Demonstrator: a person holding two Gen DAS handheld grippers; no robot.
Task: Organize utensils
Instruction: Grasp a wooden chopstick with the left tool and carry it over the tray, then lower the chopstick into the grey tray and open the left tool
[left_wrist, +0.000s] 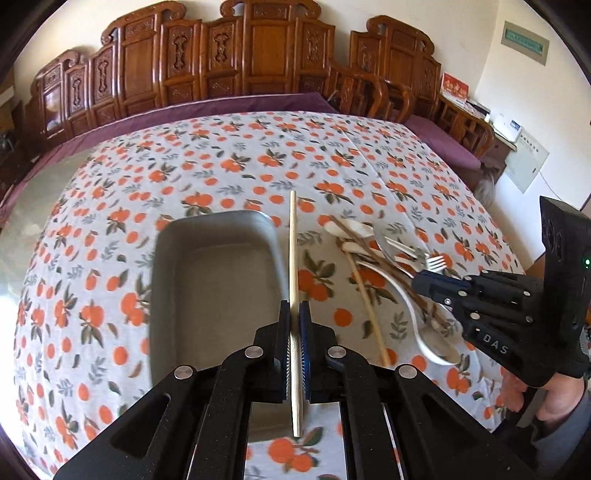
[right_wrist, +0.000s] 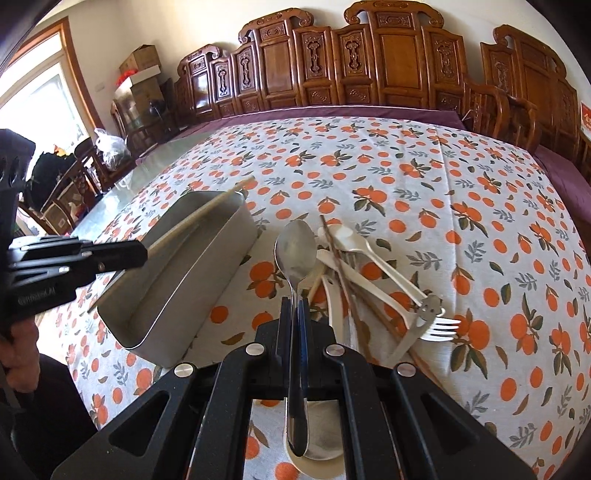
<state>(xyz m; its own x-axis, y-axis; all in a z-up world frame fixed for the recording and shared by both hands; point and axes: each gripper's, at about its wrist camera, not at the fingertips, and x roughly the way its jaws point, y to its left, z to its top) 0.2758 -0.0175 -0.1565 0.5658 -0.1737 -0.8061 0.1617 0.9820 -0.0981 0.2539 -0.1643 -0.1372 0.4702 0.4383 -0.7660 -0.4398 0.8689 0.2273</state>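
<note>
My left gripper is shut on a pale wooden chopstick and holds it along the right rim of the grey metal tray. It also shows in the right wrist view, with the chopstick slanting over the tray. My right gripper is shut on a metal spoon, its bowl pointing away, above the cloth beside the tray. It shows in the left wrist view over a pile of utensils: white spoons, dark chopsticks, a fork.
The table carries an orange-print cloth. Carved wooden chairs line the far side. A white ladle bowl lies under my right gripper. A bare glass strip of table lies left of the cloth.
</note>
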